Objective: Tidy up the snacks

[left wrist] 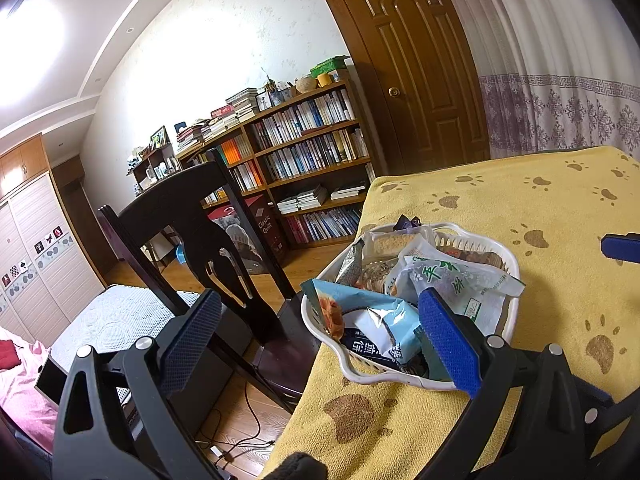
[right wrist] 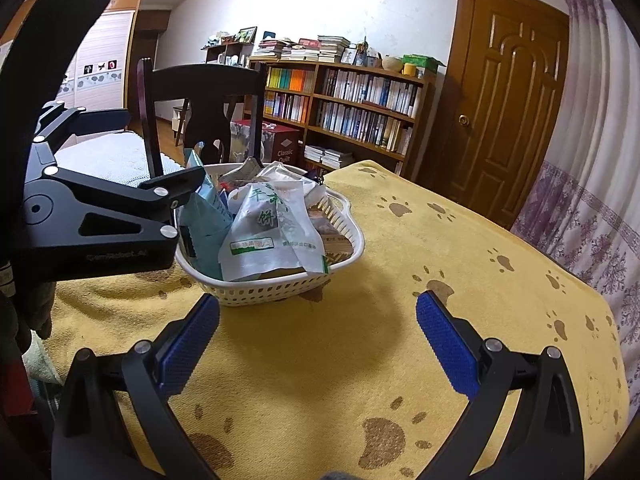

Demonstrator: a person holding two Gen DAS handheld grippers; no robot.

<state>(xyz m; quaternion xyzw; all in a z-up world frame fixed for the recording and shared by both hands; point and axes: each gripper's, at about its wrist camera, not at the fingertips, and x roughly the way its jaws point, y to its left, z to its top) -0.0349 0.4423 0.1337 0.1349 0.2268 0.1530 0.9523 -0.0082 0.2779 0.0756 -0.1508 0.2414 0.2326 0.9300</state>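
A white plastic basket (left wrist: 360,376) (right wrist: 272,292) sits near the left edge of the table and holds several snack packets. On top lie a white packet with green characters (left wrist: 460,280) (right wrist: 272,232) and a light blue packet (left wrist: 360,312) (right wrist: 208,208). My left gripper (left wrist: 320,340) is open wide at the basket's near left side. One finger (right wrist: 176,184) reaches over the rim beside the blue packet, and the other hangs beyond the table edge. My right gripper (right wrist: 318,340) is open over bare cloth in front of the basket, holding nothing. Its fingertip (left wrist: 620,246) shows at the right edge of the left wrist view.
A yellow cloth with brown paw prints (left wrist: 520,200) (right wrist: 360,380) covers the table. A dark wooden chair (left wrist: 192,216) (right wrist: 200,80) stands against the table's left side behind the basket. Farther off are a bookshelf (right wrist: 352,108), a wooden door (right wrist: 508,112) and a curtain (right wrist: 592,220).
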